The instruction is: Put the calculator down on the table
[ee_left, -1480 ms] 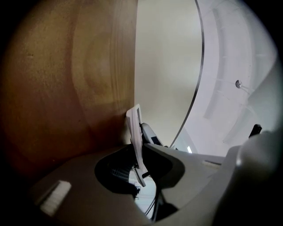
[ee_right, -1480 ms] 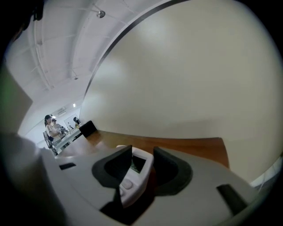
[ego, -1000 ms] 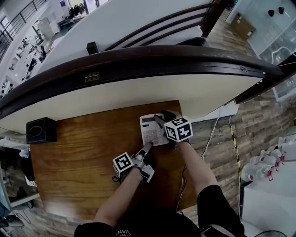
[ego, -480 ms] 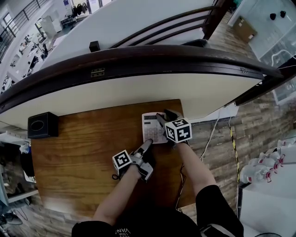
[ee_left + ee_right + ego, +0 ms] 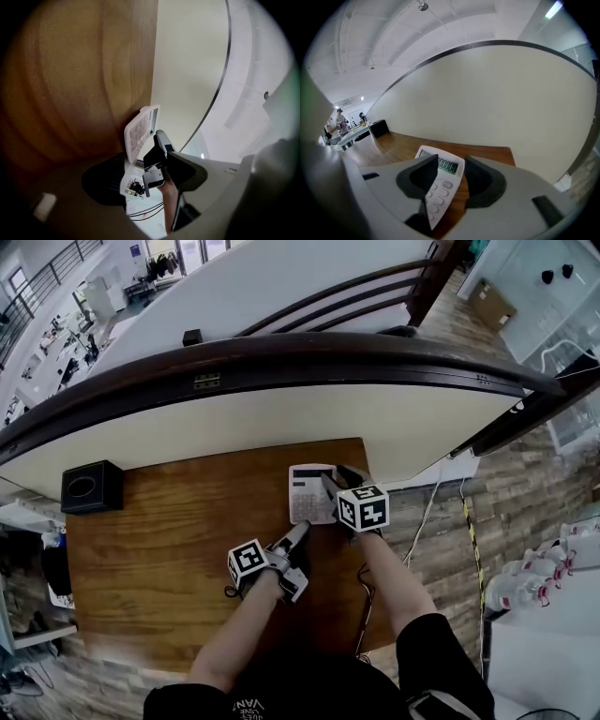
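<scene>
While the left gripper's (image 5: 296, 534) jaws have just been opening, empty, the right gripper (image 5: 449, 174) is clamping the tilted calculator (image 5: 309, 493) just ahead of them.

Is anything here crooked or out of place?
Yes: the calculator is askew. It sits slanted between the jaws of the right gripper, near the far edge of the table, not lying flat on the wood. Nothing looks spilled or damaged.
</scene>
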A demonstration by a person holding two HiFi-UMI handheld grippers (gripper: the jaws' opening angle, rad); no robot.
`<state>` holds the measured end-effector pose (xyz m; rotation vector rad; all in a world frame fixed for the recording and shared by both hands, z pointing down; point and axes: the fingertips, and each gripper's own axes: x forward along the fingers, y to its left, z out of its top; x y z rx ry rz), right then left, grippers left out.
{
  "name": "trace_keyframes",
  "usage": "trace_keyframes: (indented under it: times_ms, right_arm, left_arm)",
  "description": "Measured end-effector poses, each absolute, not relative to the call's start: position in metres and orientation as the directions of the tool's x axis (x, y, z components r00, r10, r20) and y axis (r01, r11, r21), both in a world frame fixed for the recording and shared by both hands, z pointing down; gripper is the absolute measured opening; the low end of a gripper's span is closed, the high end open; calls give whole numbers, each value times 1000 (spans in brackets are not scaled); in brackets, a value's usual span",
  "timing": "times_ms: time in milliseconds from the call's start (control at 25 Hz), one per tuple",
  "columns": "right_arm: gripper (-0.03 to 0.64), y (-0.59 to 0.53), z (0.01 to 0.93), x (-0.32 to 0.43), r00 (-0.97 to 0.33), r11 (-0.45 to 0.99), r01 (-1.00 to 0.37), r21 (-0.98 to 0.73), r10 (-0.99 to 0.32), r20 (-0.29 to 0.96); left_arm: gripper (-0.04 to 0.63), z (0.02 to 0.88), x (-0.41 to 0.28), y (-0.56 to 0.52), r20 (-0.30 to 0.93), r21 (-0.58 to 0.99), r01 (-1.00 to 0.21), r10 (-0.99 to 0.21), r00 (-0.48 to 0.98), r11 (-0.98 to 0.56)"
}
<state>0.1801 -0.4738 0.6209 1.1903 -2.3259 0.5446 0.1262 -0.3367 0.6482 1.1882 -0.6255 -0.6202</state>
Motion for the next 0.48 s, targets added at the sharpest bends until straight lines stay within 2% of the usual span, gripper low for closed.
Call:
trace_keyframes:
  times_ms: [280,480]
  right_arm:
    - [147,-442,607,187,-496,512,-847,-141,-669,554]
    - [147,-410,599,189,-481,485,-862,-149,-688,544]
  left_arm:
    - [276,631,127,-320,79,976,88,-706,703,197]
    - [276,613,120,-308,63,997,-12,-686,725,79]
